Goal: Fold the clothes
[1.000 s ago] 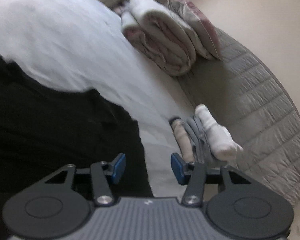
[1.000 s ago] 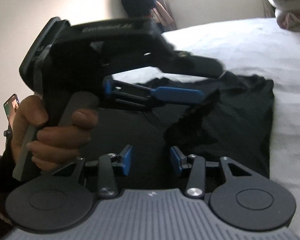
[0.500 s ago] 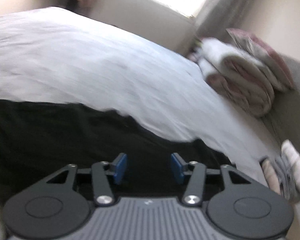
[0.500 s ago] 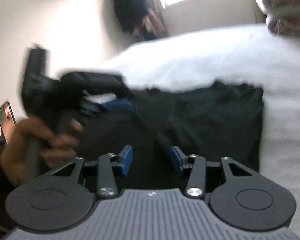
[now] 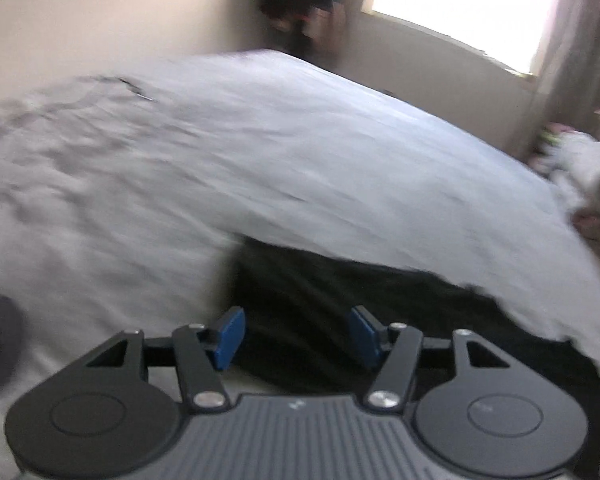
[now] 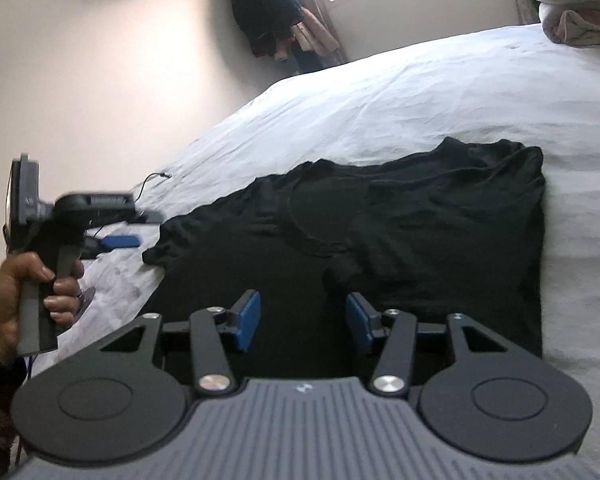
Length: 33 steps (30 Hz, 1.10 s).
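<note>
Black shirt (image 6: 400, 232) is lying flat on your white bed (image 6: 420, 92), its near hem hiding behind your right gripper (image 6: 303, 326). Both grippers are gaping, empty; the left gripper (image 5: 296, 336), blurring, is hovering at the shirt's edge, bare sheet lying beyond.
</note>
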Available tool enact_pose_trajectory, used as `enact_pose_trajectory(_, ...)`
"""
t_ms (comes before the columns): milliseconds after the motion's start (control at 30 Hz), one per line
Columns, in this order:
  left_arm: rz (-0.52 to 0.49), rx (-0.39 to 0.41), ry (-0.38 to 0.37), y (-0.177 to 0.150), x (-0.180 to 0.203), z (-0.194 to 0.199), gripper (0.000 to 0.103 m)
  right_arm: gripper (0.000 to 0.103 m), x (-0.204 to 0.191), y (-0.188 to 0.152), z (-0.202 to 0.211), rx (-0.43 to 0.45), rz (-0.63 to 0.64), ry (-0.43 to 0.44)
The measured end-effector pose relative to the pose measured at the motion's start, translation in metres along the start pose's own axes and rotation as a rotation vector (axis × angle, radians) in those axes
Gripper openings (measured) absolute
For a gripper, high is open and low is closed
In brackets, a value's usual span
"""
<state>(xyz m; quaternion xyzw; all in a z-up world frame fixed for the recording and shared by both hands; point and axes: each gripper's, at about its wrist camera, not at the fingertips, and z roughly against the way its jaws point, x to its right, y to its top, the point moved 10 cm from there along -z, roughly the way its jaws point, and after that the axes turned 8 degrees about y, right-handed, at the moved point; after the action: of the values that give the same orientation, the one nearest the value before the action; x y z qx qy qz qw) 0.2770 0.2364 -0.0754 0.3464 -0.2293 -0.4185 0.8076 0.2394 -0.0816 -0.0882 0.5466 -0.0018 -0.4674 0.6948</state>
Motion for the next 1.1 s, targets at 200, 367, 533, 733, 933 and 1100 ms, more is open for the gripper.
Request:
enact_pose_trajectory(200, 0.046, -0.053, 0.069, -0.001, -0.038, -0.036, 0.058, 0.053, 0.002, -0.001, 0.002, 0.011, -0.004, -0.004)
enact_pose_trajectory(367, 0.02, -0.028, 0.04, -0.011, -0.031, -0.039, 0.048, 0.053, 0.003, -0.001, 0.001, 0.011, -0.006, -0.011)
enact_pose_trajectory(533, 0.011, 0.0, -0.011, -0.012, -0.022, -0.03, 0.003, 0.053, 0.004, 0.0, 0.0, 0.015, -0.007, -0.014)
enact_pose_trajectory(733, -0.087, 0.135, -0.14, 0.011, 0.005, 0.008, 0.003, 0.053, 0.007, 0.001, 0.002, 0.027, -0.015, -0.018)
enact_pose_trajectory(933, -0.243, 0.219, -0.333, 0.012, 0.056, 0.043, 0.003, 0.053, 0.009, 0.002, 0.003, 0.035, -0.022, -0.027)
enact_pose_trajectory(1100, -0.314, 0.194, -0.511, -0.006, 0.095, 0.056, 0.003, 0.053, 0.011, 0.002, 0.004, 0.04, -0.029, -0.033)
